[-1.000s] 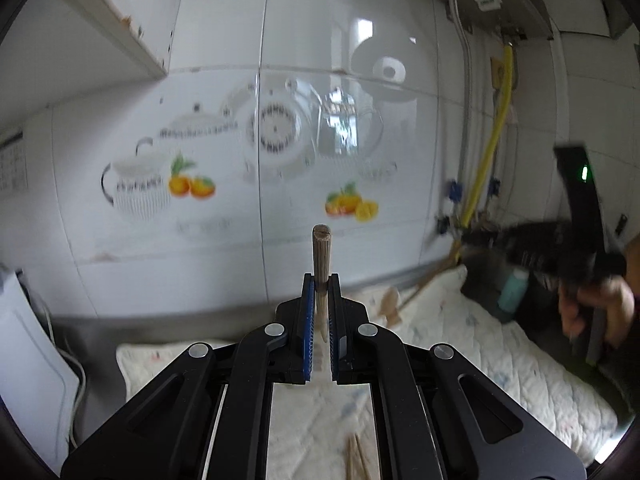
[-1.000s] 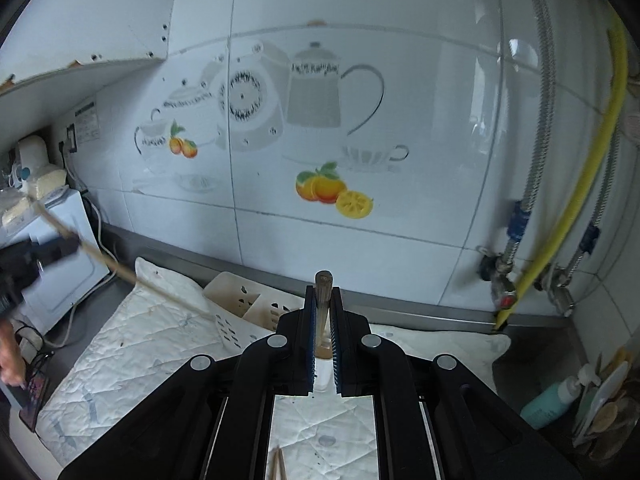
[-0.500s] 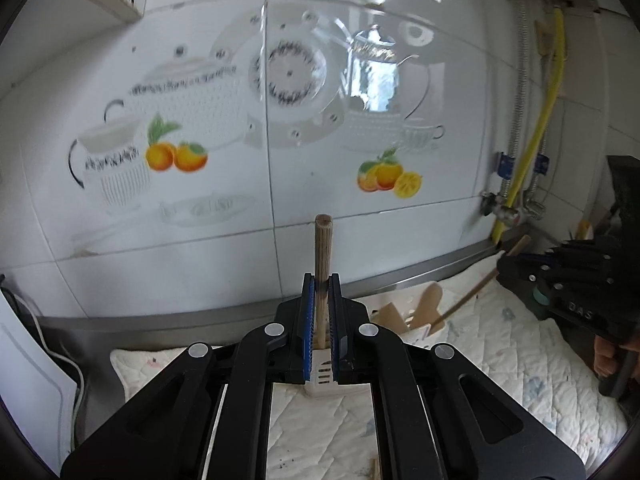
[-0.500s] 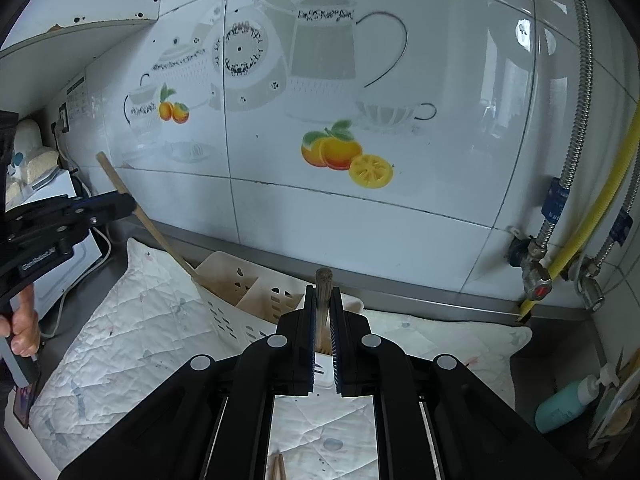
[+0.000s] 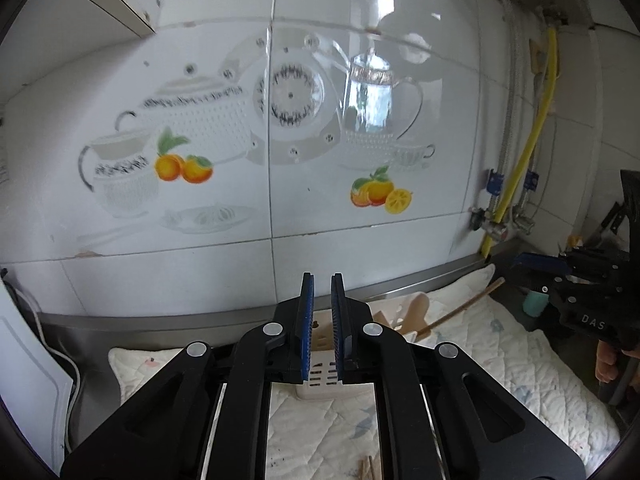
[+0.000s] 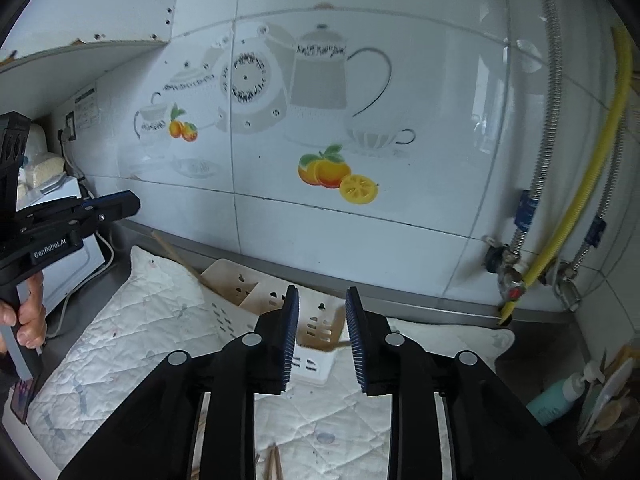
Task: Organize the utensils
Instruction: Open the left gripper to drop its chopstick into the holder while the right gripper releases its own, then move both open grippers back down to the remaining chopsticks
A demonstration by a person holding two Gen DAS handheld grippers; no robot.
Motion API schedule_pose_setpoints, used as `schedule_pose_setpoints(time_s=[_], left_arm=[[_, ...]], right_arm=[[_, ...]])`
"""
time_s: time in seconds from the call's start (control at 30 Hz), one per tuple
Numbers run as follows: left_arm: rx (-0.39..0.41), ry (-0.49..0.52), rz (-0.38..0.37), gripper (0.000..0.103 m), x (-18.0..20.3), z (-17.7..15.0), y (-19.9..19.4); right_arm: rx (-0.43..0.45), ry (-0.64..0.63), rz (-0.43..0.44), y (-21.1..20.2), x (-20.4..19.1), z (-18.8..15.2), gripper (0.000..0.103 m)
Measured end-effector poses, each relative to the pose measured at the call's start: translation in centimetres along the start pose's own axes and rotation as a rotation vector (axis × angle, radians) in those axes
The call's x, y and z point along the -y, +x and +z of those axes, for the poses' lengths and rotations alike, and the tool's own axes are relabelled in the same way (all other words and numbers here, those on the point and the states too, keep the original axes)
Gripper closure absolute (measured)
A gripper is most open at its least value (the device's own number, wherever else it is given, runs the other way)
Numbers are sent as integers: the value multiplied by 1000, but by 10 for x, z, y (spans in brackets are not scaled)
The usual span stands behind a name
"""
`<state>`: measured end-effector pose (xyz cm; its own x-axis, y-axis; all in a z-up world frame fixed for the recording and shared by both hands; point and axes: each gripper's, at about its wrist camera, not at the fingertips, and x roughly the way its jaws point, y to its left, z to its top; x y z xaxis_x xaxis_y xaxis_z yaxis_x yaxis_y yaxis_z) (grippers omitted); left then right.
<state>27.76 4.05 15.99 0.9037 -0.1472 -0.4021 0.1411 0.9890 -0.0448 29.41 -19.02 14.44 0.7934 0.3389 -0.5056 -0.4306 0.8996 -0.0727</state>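
A white quilted cloth mat (image 6: 132, 332) covers the steel desk (image 5: 160, 322) up to the back edge, where the tiled wall printed with teapots and oranges (image 6: 360, 120) rises. Near that back edge of the desk, on the mat, sits the cream perforated plastic utensil holder with several compartments (image 6: 256, 292). The left gripper (image 5: 322, 292) hangs just above and in front of the holder with its blue-padded jaws a narrow gap apart and nothing between them. The right gripper (image 6: 322, 312) is also above the holder, its jaws spread wider and likewise empty. A pale wooden slotted spatula (image 6: 322, 330) lies in the holder's compartment nearest the right gripper, its blade showing between the right jaws; in the left view its long handle (image 5: 460, 308) slants up and out toward the right edge of the desk. A second thin wooden handle (image 6: 176, 256) leans out of the far-left compartment toward the wall. At the near edge of the mat, the tips of a few wooden chopsticks (image 6: 275, 462) show between the right gripper's arms. A teal pump bottle (image 6: 554, 398) stands at the right end of the desk, beside the yellow gas hose (image 6: 580, 208).
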Motion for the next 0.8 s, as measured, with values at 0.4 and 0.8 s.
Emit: schedule_pose_setpoints(time_s=[0.4,0.8], left_arm=[[11,-17,-31,67,11,-84,-94],[-138,29,-51,45,28,-205,-119]], right_arm=[[-8,69,52,-81,-12,-110,76],[-186,140,16,-85,-20,-258,76]])
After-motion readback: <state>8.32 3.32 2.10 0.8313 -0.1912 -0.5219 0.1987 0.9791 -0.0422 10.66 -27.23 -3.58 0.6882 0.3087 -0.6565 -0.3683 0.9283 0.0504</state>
